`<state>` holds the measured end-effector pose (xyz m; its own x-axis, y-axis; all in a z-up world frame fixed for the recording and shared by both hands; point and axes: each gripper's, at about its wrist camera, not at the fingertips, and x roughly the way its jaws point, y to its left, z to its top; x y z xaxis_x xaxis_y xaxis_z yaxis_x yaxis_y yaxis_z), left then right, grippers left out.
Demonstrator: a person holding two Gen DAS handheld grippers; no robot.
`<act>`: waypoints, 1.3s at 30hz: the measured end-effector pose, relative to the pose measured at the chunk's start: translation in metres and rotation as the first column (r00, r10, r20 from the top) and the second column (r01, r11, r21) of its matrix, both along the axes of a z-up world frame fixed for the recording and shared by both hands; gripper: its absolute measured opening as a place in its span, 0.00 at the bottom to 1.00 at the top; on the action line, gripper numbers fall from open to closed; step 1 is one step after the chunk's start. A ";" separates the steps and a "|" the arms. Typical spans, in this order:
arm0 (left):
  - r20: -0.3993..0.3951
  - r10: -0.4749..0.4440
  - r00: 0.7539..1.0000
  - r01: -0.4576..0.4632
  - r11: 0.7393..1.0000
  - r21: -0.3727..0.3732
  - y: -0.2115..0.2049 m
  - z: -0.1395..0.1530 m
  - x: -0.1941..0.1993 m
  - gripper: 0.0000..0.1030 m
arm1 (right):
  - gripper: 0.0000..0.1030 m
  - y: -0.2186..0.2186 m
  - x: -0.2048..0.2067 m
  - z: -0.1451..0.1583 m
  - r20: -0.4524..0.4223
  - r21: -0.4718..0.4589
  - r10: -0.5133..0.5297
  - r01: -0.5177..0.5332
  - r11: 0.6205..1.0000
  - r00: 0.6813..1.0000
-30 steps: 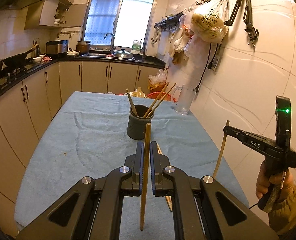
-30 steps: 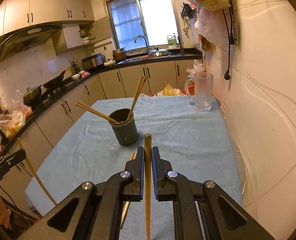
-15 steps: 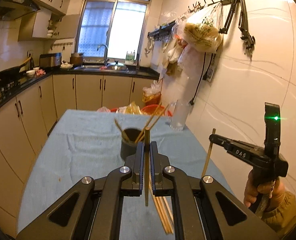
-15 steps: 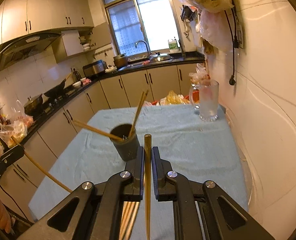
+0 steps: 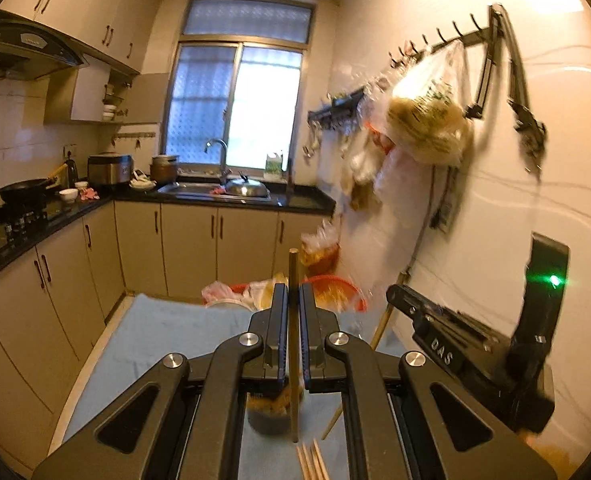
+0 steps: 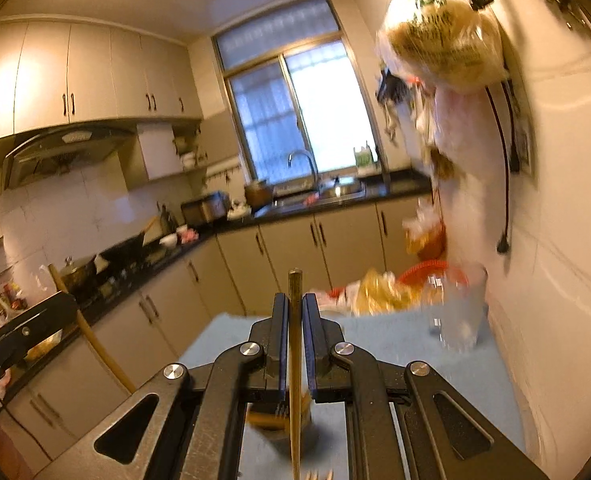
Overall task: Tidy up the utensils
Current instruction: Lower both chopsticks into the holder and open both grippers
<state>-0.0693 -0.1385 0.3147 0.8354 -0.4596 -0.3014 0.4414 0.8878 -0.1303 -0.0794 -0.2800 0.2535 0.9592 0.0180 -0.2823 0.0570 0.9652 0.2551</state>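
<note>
My left gripper (image 5: 293, 300) is shut on a wooden chopstick (image 5: 293, 344) held upright. Its lower end hangs over the dark utensil cup (image 5: 269, 414), which shows below the jaws with several chopsticks in it. My right gripper (image 6: 295, 308) is shut on another chopstick (image 6: 295, 368), also upright, above the same cup (image 6: 279, 414). The right gripper also shows in the left wrist view (image 5: 399, 296), holding its chopstick (image 5: 379, 332). Loose chopsticks (image 5: 311, 460) lie on the blue tablecloth (image 5: 163, 332).
A glass pitcher (image 6: 461, 308) stands at the table's far right by the wall. Bags and a red basket (image 5: 335, 284) sit beyond the table's far end. Cabinets and counter (image 5: 215, 200) run along the left and back. Bags hang on wall hooks (image 5: 427, 128).
Both grippers have risen and moved forward, tilting up, so the cup now lies below the jaws. Each still holds its chopstick.
</note>
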 end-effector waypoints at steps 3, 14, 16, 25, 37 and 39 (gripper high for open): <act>0.034 0.046 0.998 -0.046 0.999 0.013 -0.012 0.002 0.023 0.05 | 0.07 -0.003 0.019 0.003 0.032 0.038 -0.013 0.012 0.999 0.999; -0.137 0.094 0.986 -0.084 0.994 0.074 -0.034 -0.057 0.100 0.05 | 0.07 -0.014 0.069 -0.038 -0.016 0.106 -0.049 0.050 0.993 0.999; -0.157 0.095 0.983 -0.084 0.994 0.076 -0.032 -0.063 0.105 0.05 | 0.07 -0.013 0.072 -0.044 -0.035 0.102 -0.042 0.046 0.994 0.999; -0.121 0.101 0.987 -0.088 0.990 0.106 -0.031 -0.062 0.102 0.05 | 0.08 -0.016 0.066 -0.033 -0.023 0.111 -0.047 0.049 0.993 0.999; -0.170 0.119 0.978 -0.099 0.987 0.124 -0.033 -0.079 0.113 0.05 | 0.08 -0.008 0.067 -0.017 0.084 0.100 -0.088 0.080 0.992 0.993; -0.175 0.115 0.978 -0.094 0.988 0.126 -0.033 -0.081 0.112 0.05 | 0.08 -0.007 0.075 -0.029 0.052 0.096 -0.082 0.077 0.992 0.995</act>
<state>0.0432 -0.1717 0.2332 0.8035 -0.3256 -0.4984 0.3241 0.9415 -0.0925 -0.0048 -0.2866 0.2248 0.9728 -0.0349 -0.2289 0.1155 0.9301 0.3488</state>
